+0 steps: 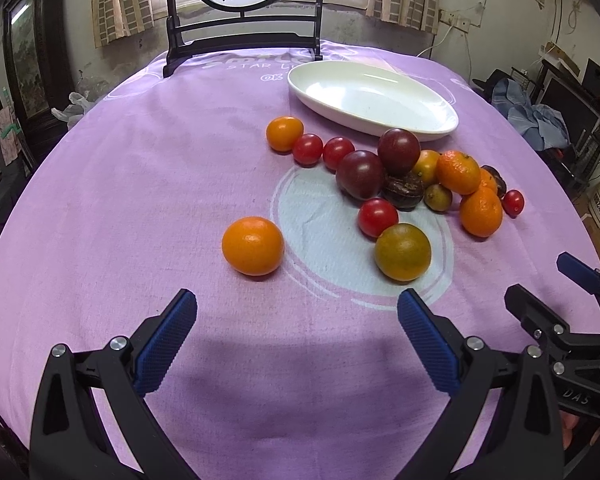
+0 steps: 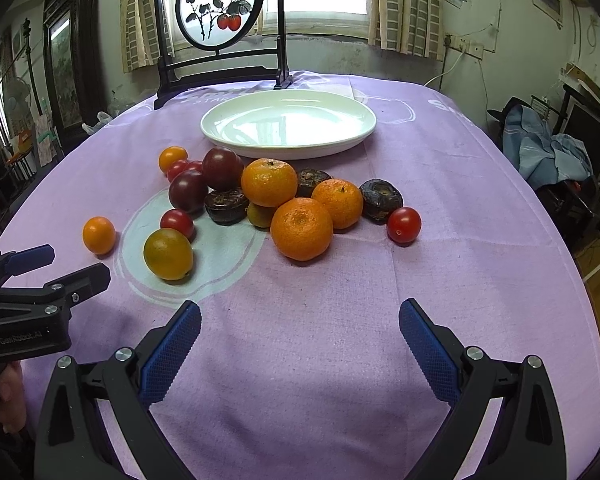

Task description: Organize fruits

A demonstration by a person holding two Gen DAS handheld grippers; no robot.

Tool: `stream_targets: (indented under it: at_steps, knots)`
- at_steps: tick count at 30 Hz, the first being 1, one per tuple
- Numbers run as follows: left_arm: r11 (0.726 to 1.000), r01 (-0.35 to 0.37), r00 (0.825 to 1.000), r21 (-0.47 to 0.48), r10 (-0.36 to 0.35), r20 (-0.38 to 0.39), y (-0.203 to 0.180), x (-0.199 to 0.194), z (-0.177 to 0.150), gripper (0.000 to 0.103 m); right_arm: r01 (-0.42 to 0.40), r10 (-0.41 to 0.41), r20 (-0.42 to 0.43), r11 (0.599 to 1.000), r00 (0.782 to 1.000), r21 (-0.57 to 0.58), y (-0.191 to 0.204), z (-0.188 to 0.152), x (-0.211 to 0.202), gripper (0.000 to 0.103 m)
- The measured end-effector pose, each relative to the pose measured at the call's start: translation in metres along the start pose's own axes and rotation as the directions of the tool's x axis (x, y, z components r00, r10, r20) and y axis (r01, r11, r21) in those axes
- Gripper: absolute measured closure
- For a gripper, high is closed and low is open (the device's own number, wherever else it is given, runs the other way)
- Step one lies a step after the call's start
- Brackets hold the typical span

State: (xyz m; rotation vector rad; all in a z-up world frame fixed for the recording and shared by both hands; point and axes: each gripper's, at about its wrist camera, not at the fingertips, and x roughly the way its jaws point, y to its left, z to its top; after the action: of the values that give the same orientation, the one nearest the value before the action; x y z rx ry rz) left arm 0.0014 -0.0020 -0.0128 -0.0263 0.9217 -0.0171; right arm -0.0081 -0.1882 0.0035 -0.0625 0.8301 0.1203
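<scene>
Both tools were black plastic frames with silver screw heads at the pivots. The left gripper (image 1: 296,312) and right gripper (image 2: 300,320) each carried ribbed blue pads (image 2: 172,354) inside the jaws. White lettering marked the left gripper's body.

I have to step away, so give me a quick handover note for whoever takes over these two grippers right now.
Left tongs: open, empty, hovering over the purple cloth, near a lone orange fruit.
Right tongs: open, empty, facing the mandarins.
White plate: empty, behind the pile.
Fruit: all on the cloth, including cherry tomatoes, dark plums and a greenish citrus.
Done: nothing plated.
Left: probably move every fruit onto the plate.
</scene>
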Motion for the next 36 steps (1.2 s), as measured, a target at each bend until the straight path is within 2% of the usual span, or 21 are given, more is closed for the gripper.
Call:
stream_targets:
  at_steps: [6,36]
  knots:
    - [1.0,0.002,1.0,-0.018,-0.003,-0.02,0.0017,0.0025,-0.0002,0.005,-0.002,0.002,0.0,1.0,1.0,-0.004,0.0007,-0.0002,-0.001,0.004]
    - [1.0,-0.001,1.0,-0.02,0.001,-0.025,0.0014,0.0032,-0.0028,0.005,-0.007,0.007,-0.006,1.0,1.0,-0.007,0.0038,-0.0045,-0.0003,0.004]
